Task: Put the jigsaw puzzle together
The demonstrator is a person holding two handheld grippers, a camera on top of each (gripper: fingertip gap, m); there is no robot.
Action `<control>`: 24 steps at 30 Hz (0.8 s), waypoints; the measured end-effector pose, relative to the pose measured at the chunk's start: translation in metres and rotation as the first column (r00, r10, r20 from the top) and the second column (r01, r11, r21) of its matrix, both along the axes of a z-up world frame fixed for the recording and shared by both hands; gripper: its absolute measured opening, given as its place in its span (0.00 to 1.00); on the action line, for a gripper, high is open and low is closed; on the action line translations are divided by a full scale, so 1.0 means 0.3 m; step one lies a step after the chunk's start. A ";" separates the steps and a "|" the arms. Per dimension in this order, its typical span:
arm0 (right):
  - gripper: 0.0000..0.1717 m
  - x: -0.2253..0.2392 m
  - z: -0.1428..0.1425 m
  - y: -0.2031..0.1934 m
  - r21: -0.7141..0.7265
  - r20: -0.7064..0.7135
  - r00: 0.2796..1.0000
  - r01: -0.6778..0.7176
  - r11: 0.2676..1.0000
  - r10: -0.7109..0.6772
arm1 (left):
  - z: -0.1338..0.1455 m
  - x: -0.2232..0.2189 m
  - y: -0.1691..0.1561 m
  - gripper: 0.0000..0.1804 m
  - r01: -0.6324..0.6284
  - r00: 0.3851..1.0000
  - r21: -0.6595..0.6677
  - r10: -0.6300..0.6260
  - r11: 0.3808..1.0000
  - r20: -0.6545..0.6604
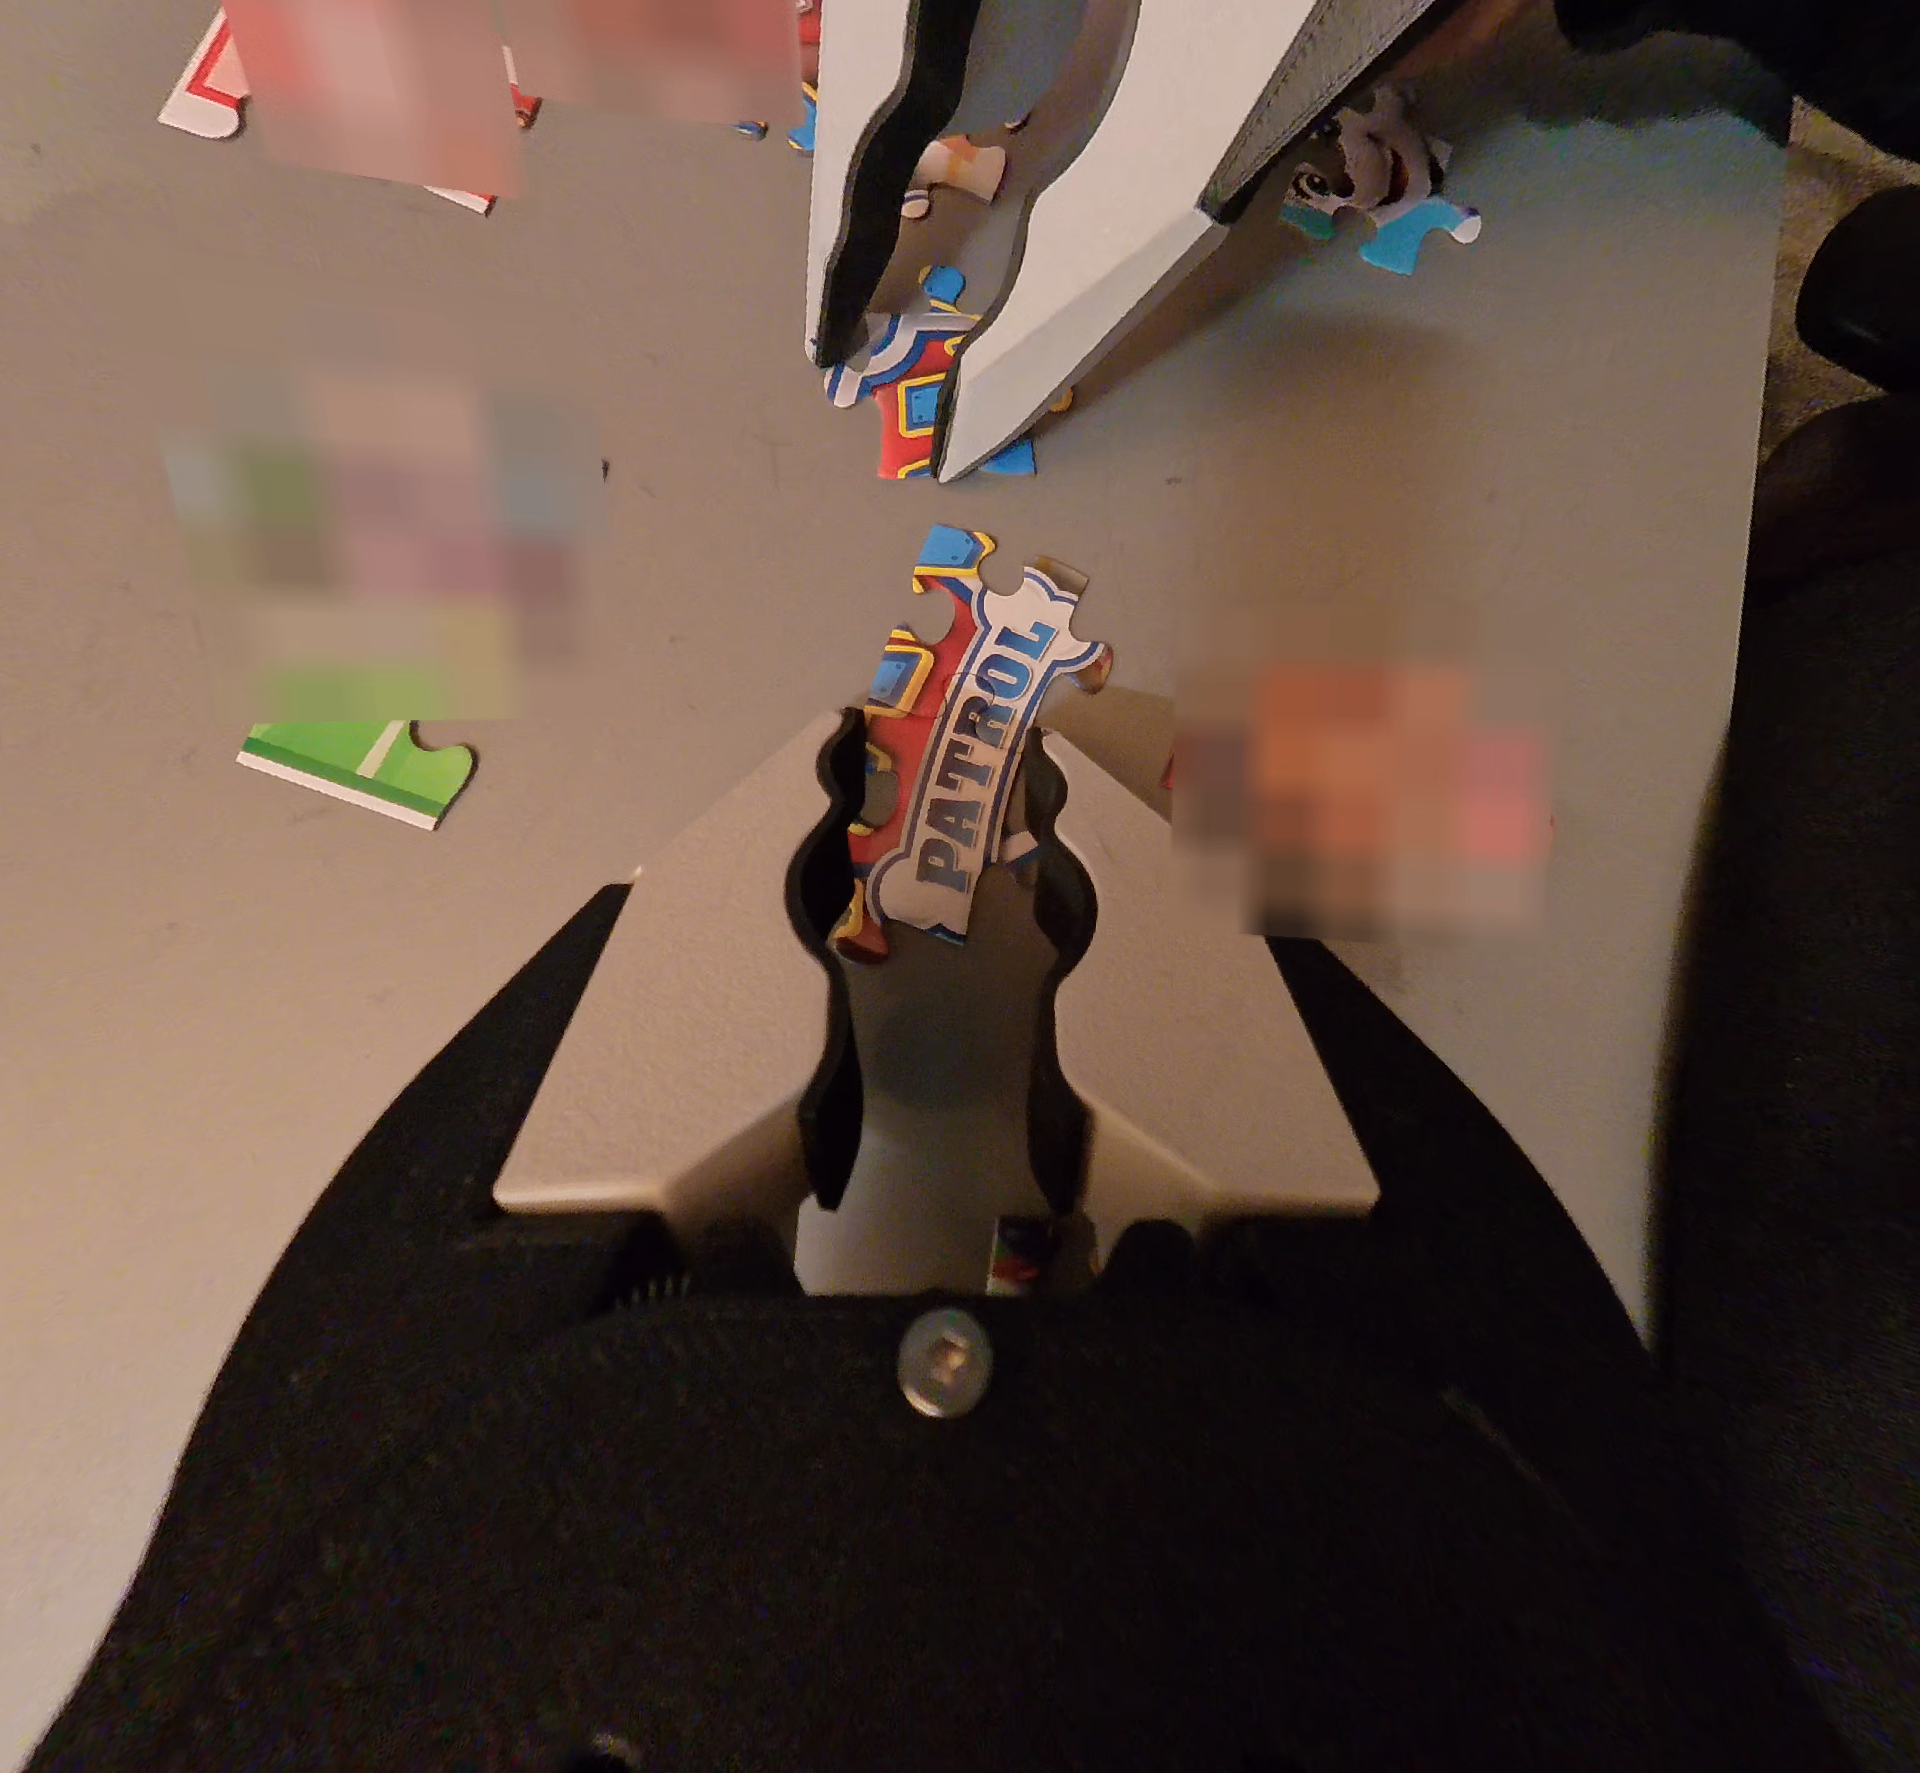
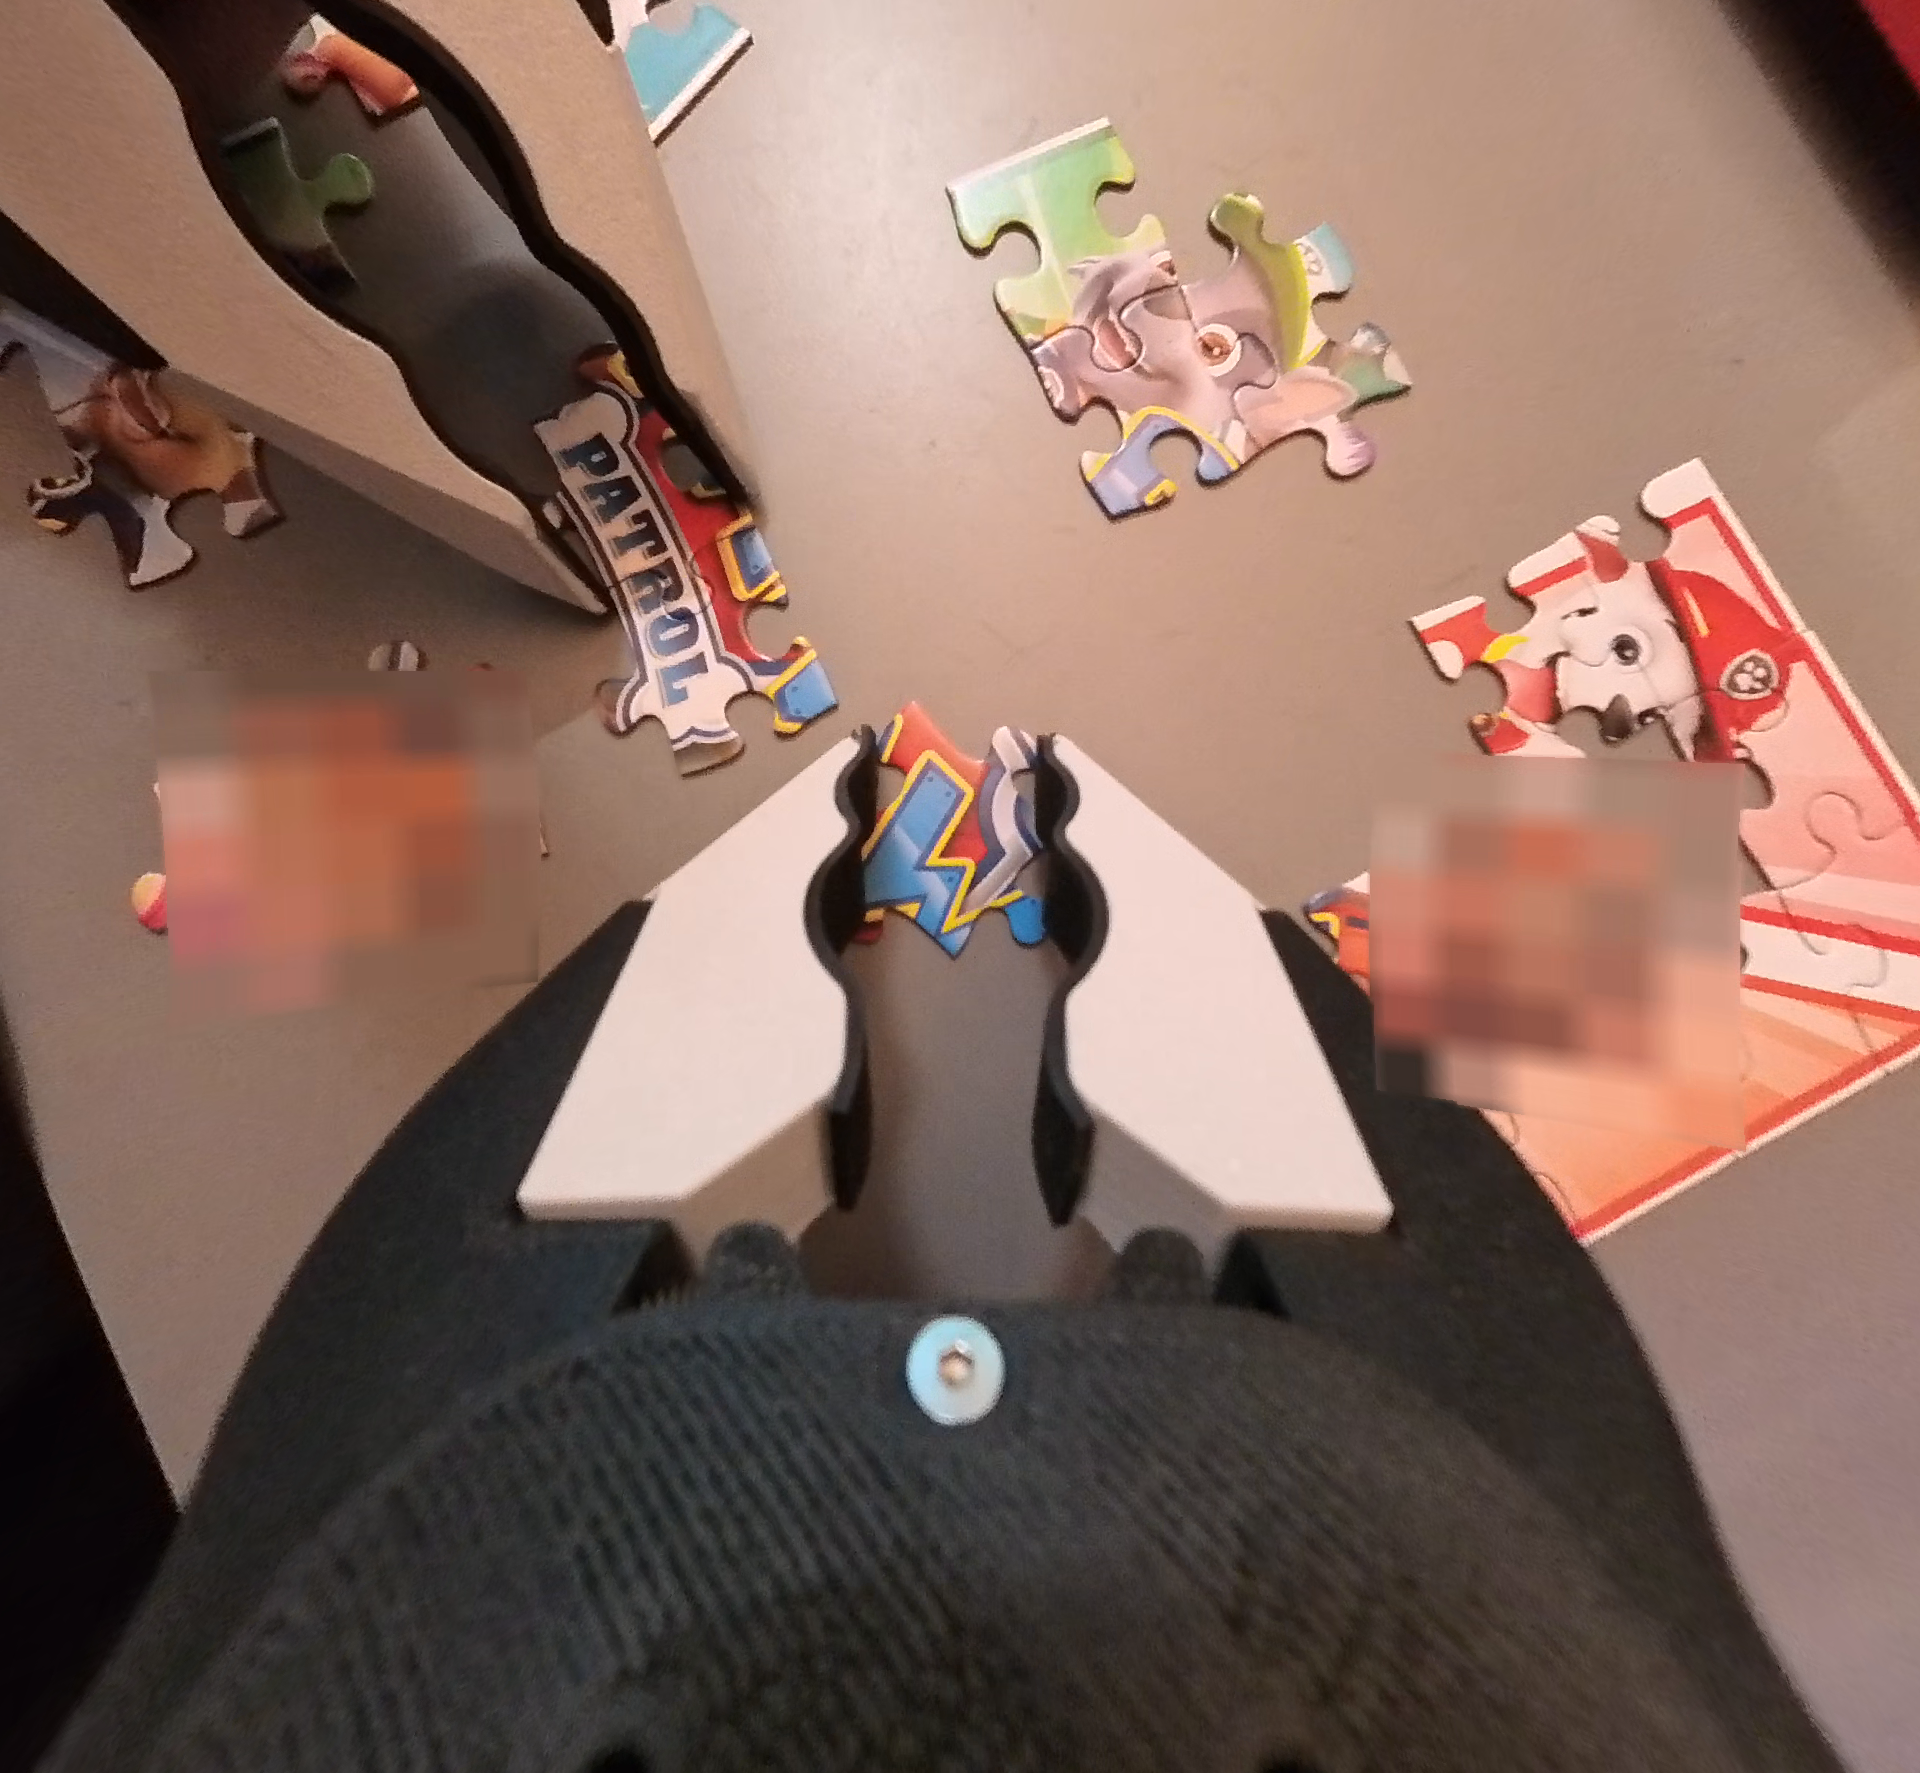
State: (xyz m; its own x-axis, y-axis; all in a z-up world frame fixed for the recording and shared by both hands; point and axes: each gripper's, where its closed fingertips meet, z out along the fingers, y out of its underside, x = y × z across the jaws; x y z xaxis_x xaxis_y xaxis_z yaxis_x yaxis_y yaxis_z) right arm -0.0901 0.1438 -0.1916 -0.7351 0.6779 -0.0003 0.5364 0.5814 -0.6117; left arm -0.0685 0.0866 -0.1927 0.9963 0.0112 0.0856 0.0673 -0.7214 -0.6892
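Note:
My left gripper point(image 1: 945, 736) is shut on a joined pair of puzzle pieces with a white banner on red and blue point(image 1: 997, 663). The pair sticks out past the fingertips, low over the grey table point(image 1: 623, 944). It also shows in the right wrist view point(image 2: 675, 643), between the left gripper's fingers point(image 2: 665, 549). My right gripper point(image 2: 951, 747) is shut on a red, blue and yellow puzzle piece point(image 2: 935, 840), with both pads against its edges. In the left wrist view this gripper point(image 1: 894, 409) comes down from the top with that piece point(image 1: 909, 393) at its tips, just beyond the banner pieces.
Loose pieces lie around: a green one point(image 1: 364, 773), a dog-face one point(image 1: 1361, 185), a joined green and grey cluster point(image 2: 1184, 341), a brown dog piece point(image 2: 145, 466), a light blue one point(image 2: 675, 40). A red and white assembled section point(image 2: 1714, 684) lies at right. The table edge point(image 1: 1725, 684) is close.

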 end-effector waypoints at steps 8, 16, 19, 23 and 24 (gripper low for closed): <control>0.10 -0.002 0.017 -0.013 -0.018 -0.017 1.000 -0.007 1.000 0.006 | 0.000 0.000 0.000 0.15 0.000 1.000 0.001 0.000 1.000 0.001; 0.28 -0.024 0.005 0.029 0.022 0.008 0.997 0.070 0.997 -0.071 | 0.001 0.000 -0.001 0.15 0.000 1.000 0.005 0.000 1.000 0.004; 0.26 -0.030 -0.003 0.033 0.022 0.019 0.993 0.120 0.993 -0.120 | 0.001 0.000 -0.001 0.15 0.001 1.000 0.006 -0.001 1.000 0.004; 0.16 -0.029 -0.002 0.013 0.029 0.016 0.991 0.134 0.991 -0.135 | 0.001 0.000 -0.001 0.15 0.003 1.000 0.007 -0.003 1.000 0.005; 0.16 -0.028 -0.003 0.013 0.034 0.021 0.990 0.141 0.989 -0.142 | 0.001 0.000 -0.001 0.15 0.003 1.000 0.007 -0.003 1.000 0.005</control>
State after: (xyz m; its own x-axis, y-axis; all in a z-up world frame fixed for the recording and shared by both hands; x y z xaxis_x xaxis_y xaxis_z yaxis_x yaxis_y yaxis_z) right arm -0.0986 0.1477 -0.1923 -0.6321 0.7748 0.0075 0.6283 0.5182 -0.5803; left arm -0.0685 0.0863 -0.1925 0.9959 0.0077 0.0905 0.0686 -0.7166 -0.6941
